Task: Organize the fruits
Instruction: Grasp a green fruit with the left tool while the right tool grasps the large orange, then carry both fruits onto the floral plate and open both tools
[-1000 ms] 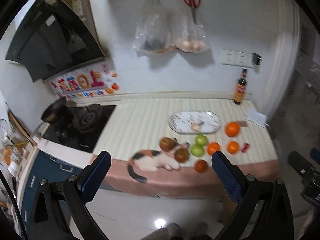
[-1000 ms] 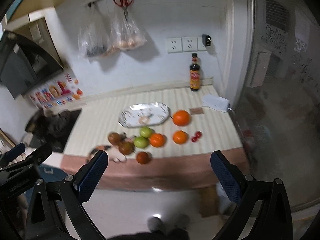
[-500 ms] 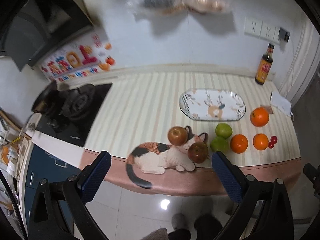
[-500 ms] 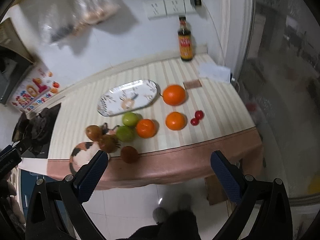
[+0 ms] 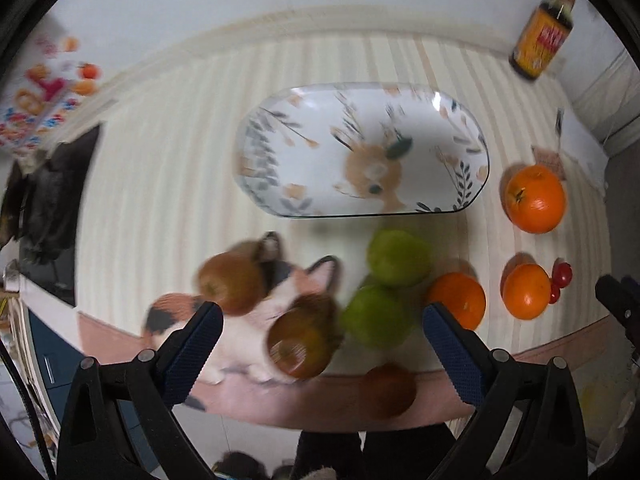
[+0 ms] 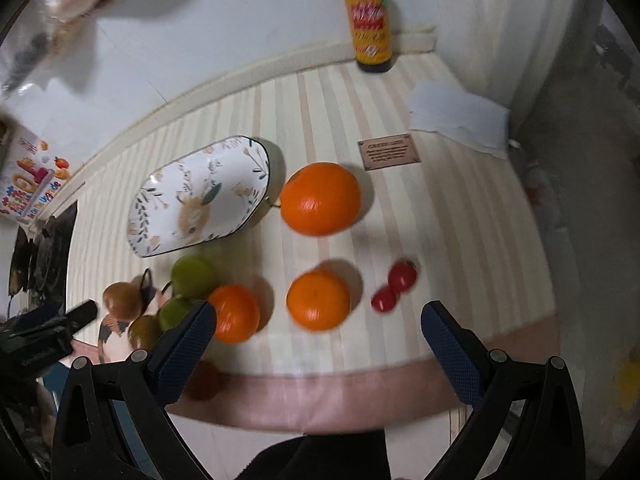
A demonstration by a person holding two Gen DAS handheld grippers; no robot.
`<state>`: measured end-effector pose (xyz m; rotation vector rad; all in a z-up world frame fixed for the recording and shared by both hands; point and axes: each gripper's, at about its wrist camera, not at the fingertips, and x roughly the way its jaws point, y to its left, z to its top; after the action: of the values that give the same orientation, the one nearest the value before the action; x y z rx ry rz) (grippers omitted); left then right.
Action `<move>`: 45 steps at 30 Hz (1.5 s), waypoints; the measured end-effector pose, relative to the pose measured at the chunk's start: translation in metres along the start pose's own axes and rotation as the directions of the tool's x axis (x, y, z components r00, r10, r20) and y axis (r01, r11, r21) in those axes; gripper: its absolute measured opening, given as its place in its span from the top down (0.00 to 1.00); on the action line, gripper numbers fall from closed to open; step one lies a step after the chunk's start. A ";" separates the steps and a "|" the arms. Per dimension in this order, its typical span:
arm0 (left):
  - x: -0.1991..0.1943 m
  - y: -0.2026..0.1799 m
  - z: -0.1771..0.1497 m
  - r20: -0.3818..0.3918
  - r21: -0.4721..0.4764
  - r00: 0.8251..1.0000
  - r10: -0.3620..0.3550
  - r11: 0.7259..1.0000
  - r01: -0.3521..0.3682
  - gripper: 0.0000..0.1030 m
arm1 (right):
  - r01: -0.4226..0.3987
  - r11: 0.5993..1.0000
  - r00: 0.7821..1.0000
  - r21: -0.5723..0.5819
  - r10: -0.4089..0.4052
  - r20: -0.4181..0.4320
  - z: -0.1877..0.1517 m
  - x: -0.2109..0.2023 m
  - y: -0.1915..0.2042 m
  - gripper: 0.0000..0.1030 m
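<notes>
Left gripper (image 5: 320, 334) and right gripper (image 6: 318, 330): jaws spread wide, nothing held, textured blue pads. Oval glossy plate (image 5: 448, 128), deer print, bare on striped bench (image 6: 460, 240). Round fruit loose near front edge: green apples (image 5: 398, 258), smooth oranges (image 6: 320, 198), cherry tomatoes (image 6: 394, 286). Glass sauce bottle (image 6: 370, 20) at wall.

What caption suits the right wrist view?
Open right gripper above oranges, cherry tomatoes and an empty deer-print plate.
</notes>
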<state>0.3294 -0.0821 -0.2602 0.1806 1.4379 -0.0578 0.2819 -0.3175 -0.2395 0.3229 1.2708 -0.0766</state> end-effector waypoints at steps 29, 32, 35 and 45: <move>0.087 -0.042 0.058 -0.143 0.115 0.988 -0.049 0.991 0.066 0.46 | -0.020 0.999 0.977 -0.025 0.014 -0.210 0.084 0.135 0.012 0.15; 0.076 -0.030 0.062 -0.134 0.094 0.988 -0.076 0.992 0.089 0.46 | -0.036 0.999 0.973 -0.008 0.033 -0.227 0.078 0.133 0.012 0.15; 0.058 -0.016 0.065 -0.107 0.089 0.990 -0.091 0.991 0.100 0.46 | -0.073 0.997 0.966 0.041 0.081 -0.247 0.070 0.130 0.009 0.15; -0.022 0.022 0.099 0.031 0.014 0.982 -0.189 0.982 0.189 0.48 | -0.160 0.987 0.976 -0.009 0.157 -0.151 0.077 0.080 0.047 0.15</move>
<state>0.4262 -0.0777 -0.2248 0.0512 1.4197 -0.2230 0.3878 -0.2849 -0.2865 0.4172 1.3892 0.0986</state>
